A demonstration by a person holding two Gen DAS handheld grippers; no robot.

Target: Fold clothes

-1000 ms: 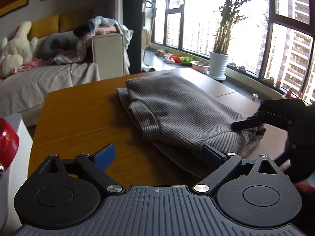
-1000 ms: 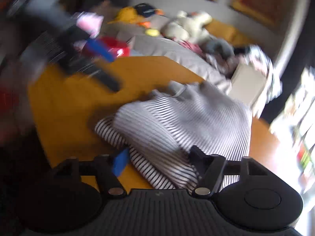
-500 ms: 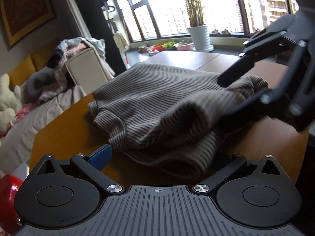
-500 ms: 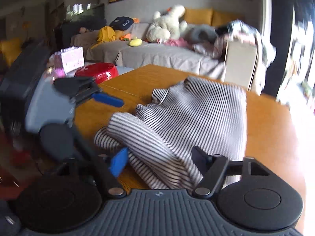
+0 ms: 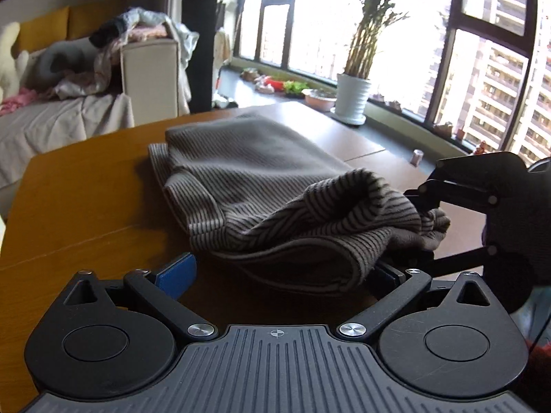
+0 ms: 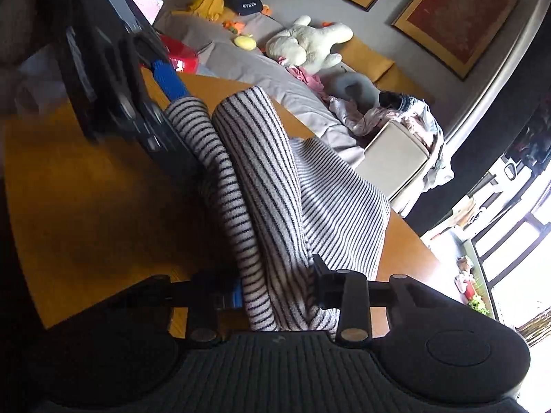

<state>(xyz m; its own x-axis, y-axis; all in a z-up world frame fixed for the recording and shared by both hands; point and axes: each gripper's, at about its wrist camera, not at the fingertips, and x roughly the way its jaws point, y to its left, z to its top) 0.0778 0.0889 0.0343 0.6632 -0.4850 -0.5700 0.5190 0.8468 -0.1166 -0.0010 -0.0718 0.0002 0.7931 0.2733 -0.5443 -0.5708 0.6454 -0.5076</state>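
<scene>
- On the wooden table [image 5: 86, 206] we see the striped sweater [image 5: 248, 172] — folded.
- Our left gripper [image 5: 286, 268] gapes wide around its near edge.
- Our right gripper [image 6: 275, 292] is closing — sweater bunched between the fingers.

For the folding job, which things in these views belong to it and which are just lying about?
In the job:
striped sweater on the wooden table
right gripper, jaws closing with sweater fabric between them
left gripper, wide apart at the sweater's near edge

Lying about:
potted plant
plush toy
clothes heap
red container
</scene>
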